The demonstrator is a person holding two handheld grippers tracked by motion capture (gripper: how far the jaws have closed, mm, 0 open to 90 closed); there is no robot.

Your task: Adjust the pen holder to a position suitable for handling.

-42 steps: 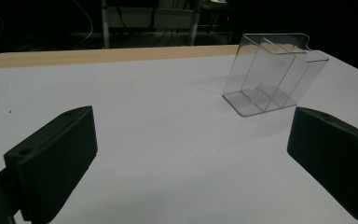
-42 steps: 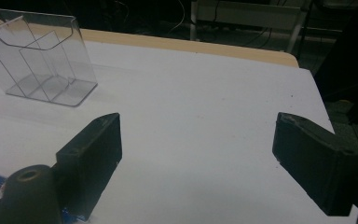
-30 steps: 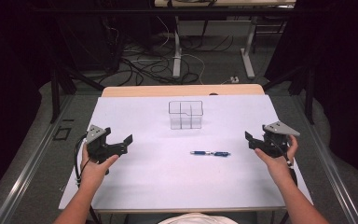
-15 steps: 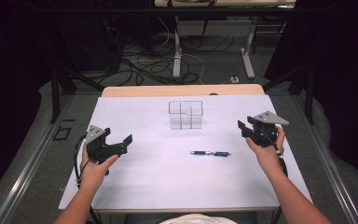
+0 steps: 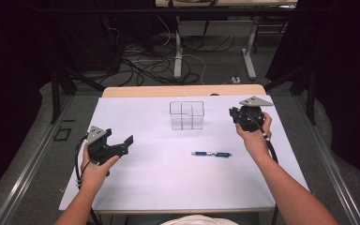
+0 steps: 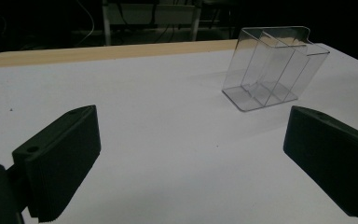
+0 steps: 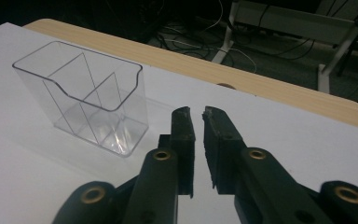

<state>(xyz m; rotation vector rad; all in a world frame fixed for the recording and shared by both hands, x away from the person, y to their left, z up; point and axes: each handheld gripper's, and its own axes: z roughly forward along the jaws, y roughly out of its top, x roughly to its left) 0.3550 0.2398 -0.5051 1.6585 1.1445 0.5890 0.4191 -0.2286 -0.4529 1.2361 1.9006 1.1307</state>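
The clear divided holder stood upright at the far middle of the white table. Just to its right I held my right gripper, jaws just closing to nearly together on nothing. A blue pen lay nearer. My left gripper hovered near left, jaws spread wide.

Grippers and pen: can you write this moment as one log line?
left gripper: open, empty | right gripper: just closed, empty, beside clear organizer | pen: on table, untouched

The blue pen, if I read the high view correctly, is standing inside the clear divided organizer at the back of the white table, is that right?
Not quite: the blue pen lies flat on the white table, in front of the clear divided organizer, as the high view shows.
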